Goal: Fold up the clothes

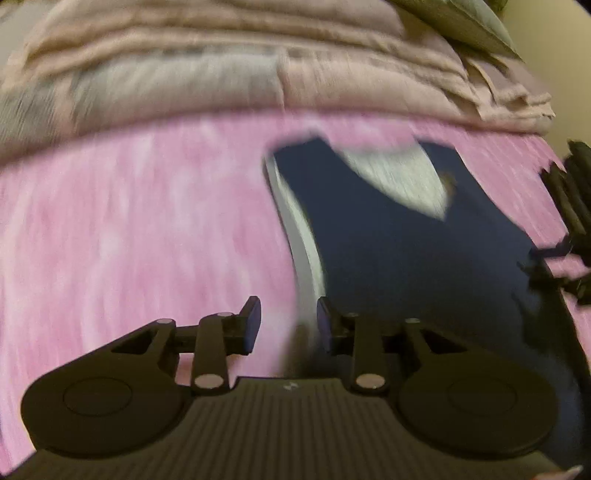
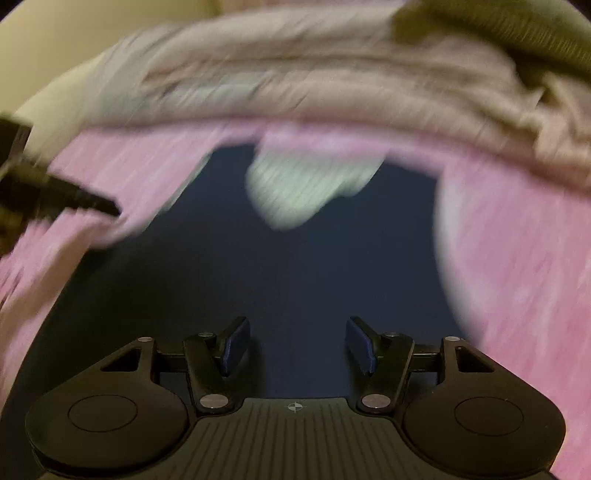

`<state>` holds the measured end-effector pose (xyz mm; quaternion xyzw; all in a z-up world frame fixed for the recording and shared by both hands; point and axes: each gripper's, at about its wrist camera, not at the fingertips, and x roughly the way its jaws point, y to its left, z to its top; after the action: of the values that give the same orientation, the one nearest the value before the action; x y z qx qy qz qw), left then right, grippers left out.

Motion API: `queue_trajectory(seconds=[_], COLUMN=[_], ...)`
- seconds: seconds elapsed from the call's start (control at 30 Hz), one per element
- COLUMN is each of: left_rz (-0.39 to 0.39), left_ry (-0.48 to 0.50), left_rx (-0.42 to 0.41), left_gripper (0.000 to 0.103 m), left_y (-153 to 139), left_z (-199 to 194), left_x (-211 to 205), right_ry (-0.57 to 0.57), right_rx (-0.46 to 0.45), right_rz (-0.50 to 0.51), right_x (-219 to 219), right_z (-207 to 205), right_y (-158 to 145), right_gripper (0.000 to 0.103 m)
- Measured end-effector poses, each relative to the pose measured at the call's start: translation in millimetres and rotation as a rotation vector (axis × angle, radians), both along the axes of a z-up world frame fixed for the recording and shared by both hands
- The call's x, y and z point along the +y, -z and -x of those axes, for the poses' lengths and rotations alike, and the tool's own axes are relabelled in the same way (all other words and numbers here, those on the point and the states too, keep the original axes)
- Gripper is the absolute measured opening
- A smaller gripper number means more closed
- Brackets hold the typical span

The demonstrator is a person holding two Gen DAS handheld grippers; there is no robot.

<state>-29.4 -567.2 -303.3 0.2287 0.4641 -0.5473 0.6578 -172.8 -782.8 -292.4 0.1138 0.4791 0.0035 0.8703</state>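
Bed cover [image 1: 129, 229]: pink, mottled, spread flat. It fills the left half of the left wrist view, bare and unobstructed out to the frame edge. In the right wrist view it shows on both flanks of the garment [image 2: 295, 280], a broad strip on the right and a narrower one on the left.

Garment [image 1: 388, 258]: dark navy, lying on the bed cover. A pale neck opening [image 1: 399, 177] sits at its far end. A light grey band [image 1: 303, 236] runs along its left edge in the left wrist view, curving toward the camera. Both views are motion-blurred; finer detail of seams cannot be made out.

Blanket [image 1: 258, 74]: beige-pink, bunched in folds along the far edge of the bed cover, just beyond the garment's neck end. An olive cloth [image 1: 461, 26] lies at the far right corner above it.

Left hand-held gripper [image 1: 288, 325]: jaws apart with a modest gap, nothing clamped. It hangs over the garment's left edge, with the grey band showing in the gap below; contact cannot be told.

Right hand-held gripper [image 2: 297, 341]: jaws wider apart, nothing between the pads [image 2: 236, 345]. It hangs over the middle of the navy cloth, open fabric ahead up to the neck opening. It also shows at the right rim of the left wrist view, over the garment's right edge.
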Motion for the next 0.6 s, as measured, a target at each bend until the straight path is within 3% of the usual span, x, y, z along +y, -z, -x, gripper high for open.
queue_trajectory(seconds=[0.07,0.13,0.17,0.33,0.47,0.6], left_rz=[-0.061,-0.13,-0.147,-0.093,-0.024,-0.01], left_ry=[0.003,0.046,0.06,0.059,0.145,0.232], left_rx=[0.024,0.007,-0.012,-0.004,-0.004,0.004], left_gripper=[0.028,0.028,0.028,0.028,0.028,0.028], left_y=[7.6,15.3,15.7,-2.1,-0.2,15.7], left_z=[20.1,40.6,48.2,42.4,23.6,5.8], left_x=[30.8,54.3,63.5,81.8,57.1,29.4], right_ry=[0.028,0.047,0.048,0.07,0.071,0.106], right_rx=[0.052,0.069,0.079,0.068,0.041,0.061], right_rz=[-0.019,-0.007,0.015,0.045,-0.009,-0.069], right_x=[29.3,54.1,66.4,124.7,187.5,270.0], right_z=[28.5,51.0,57.7,87.2,98.4,97.5], right_y=[11.3,13.0,10.3,-14.2,-32.4,-31.1], right_gripper=[0.063,0.079,0.079,0.079,0.079,0.079])
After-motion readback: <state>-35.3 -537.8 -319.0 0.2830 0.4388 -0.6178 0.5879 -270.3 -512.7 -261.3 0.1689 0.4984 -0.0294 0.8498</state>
